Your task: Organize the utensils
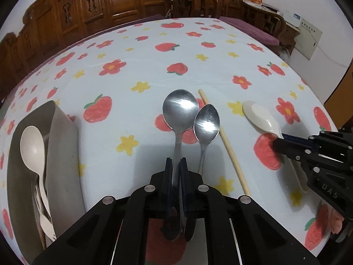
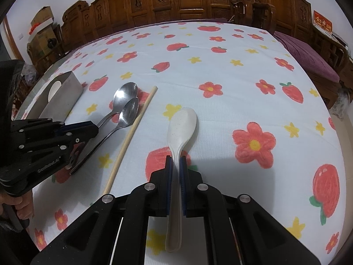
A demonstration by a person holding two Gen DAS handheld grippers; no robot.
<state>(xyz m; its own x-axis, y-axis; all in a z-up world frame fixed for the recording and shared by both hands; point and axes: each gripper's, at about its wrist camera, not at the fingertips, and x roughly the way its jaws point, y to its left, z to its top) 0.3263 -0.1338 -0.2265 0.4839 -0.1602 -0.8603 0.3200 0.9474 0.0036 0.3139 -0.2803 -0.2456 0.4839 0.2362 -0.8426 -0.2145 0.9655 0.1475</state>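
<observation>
Lying at the far left of the flower-and-strawberry tablecloth (image 1: 136, 50) that covers the desk, a metal container (image 1: 64, 154) is seen with a white plastic spoon (image 1: 32, 148) and other pale utensils resting inside it. Just right of it, the large metal spoon (image 1: 181, 108) is clamped by its handle between the closed pads of the left hand-held gripper (image 1: 176, 165), its bowl pointing away toward the carved wooden furniture (image 1: 123, 2). A smaller metal spoon (image 1: 207, 123) is seen just beside it, bowl overlapping the larger one's edge, and a single wooden chopstick (image 1: 225, 143) lies on the cloth close to its right. Farther right, the white rice paddle (image 2: 182, 123) is pinched at its handle by the closed right hand-held gripper (image 2: 175, 163), its blade resting over a printed strawberry. A purple cushion (image 2: 308, 59) is visible at the desk's far right edge.
</observation>
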